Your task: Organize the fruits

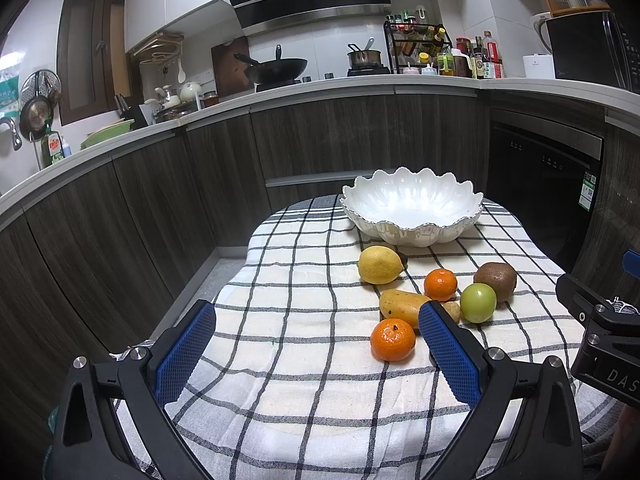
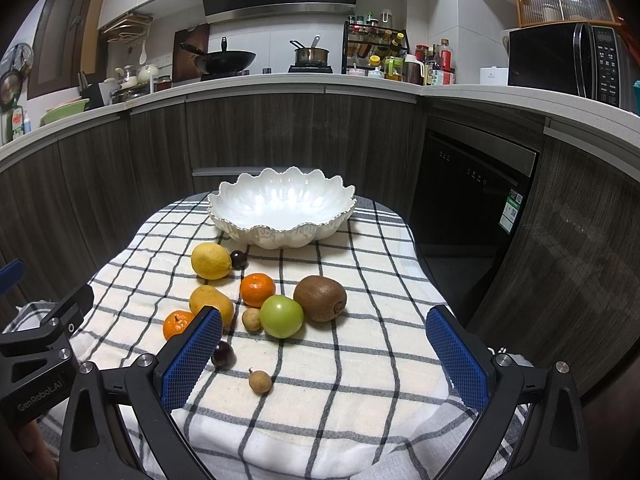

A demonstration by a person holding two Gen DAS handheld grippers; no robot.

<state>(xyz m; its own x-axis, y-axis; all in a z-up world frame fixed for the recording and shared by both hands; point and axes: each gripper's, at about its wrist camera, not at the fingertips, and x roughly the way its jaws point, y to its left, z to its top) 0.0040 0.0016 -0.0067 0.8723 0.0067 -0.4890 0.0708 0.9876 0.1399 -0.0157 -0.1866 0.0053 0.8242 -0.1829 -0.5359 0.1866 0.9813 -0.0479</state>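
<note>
A white scalloped bowl [image 1: 412, 204] [image 2: 282, 206] stands empty at the far end of a checked cloth [image 1: 312, 380]. In front of it lie a lemon [image 1: 379, 265] [image 2: 211, 260], two mandarins [image 1: 393, 339] [image 1: 440, 284], a mango [image 1: 402, 304] [image 2: 211, 301], a green apple [image 1: 478, 302] [image 2: 281, 316], a kiwi [image 1: 495, 276] [image 2: 321, 298], dark plums [image 2: 222, 354] [image 2: 239, 259] and small longans [image 2: 260, 381] [image 2: 251, 319]. My left gripper [image 1: 318, 324] is open and empty, near side, left of the fruit. My right gripper [image 2: 324, 330] is open and empty, just before the apple and kiwi.
The cloth covers a small table [image 2: 400, 216] with dark kitchen cabinets [image 1: 160, 200] around it and a dishwasher [image 2: 472, 184] at right. The right gripper's body [image 1: 600, 328] shows at the right edge of the left wrist view. The counter behind holds a wok [image 2: 224, 60], pot and bottles.
</note>
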